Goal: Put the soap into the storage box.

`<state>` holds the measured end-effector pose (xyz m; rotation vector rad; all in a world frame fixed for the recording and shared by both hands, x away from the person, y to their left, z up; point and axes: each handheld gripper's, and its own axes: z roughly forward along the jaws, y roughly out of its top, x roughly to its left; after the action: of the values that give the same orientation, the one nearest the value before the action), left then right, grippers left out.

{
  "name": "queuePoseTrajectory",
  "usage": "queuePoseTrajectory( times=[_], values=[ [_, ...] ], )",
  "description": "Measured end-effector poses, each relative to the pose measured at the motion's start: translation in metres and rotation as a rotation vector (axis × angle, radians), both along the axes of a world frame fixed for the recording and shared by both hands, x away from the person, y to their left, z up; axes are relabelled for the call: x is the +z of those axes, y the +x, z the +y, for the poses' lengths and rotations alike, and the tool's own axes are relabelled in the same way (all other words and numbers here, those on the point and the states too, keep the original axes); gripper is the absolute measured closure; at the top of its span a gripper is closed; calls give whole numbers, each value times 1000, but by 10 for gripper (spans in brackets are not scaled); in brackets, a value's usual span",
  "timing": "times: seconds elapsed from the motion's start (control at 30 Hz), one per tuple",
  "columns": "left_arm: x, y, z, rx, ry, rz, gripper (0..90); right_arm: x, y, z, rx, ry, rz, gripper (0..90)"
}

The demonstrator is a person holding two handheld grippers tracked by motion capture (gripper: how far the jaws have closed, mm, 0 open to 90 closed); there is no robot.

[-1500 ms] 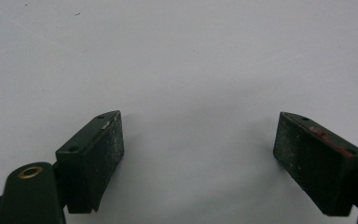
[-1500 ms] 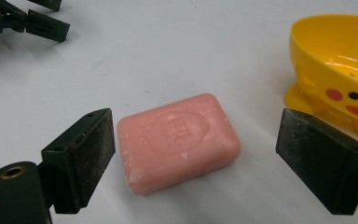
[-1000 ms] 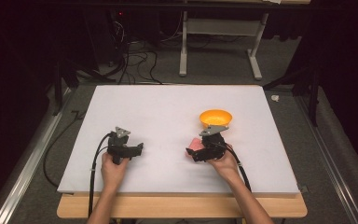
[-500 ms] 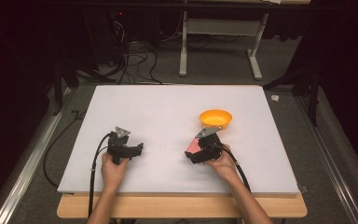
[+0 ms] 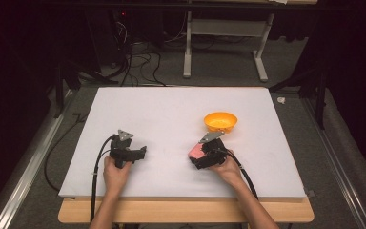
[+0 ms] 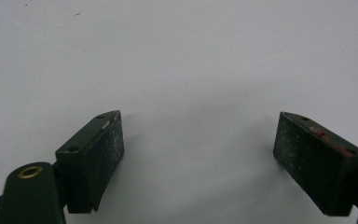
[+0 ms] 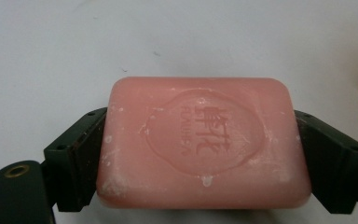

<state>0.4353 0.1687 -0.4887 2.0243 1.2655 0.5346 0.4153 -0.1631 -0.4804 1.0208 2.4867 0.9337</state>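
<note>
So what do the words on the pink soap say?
Soap, held in the right claw: an embossed oval stamp with large characters too soft to read.
Beneath them, small letters, roughly "FLAMINGA", too blurred to be sure.
Bowl and table: no text.

High view above the white table (image 5: 171, 114); both tool views close, down onto it.

On the counter (image 5: 171, 114), the bowl (image 5: 220, 121) sits far of the soap (image 7: 200, 140), with the left gripper (image 5: 140, 153) well to the left.
</note>
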Motion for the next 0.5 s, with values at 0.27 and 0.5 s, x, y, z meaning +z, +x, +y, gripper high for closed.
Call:
queuePoseTrajectory(
  times=[0.27, 0.5],
  values=[
    [0, 0, 0, 1, 0, 0, 166, 0, -1, -1, 2, 6, -3, 134],
    [0, 0, 0, 0, -1, 0, 166, 1, -1, -1, -2, 22, 17, 134]
  ],
)
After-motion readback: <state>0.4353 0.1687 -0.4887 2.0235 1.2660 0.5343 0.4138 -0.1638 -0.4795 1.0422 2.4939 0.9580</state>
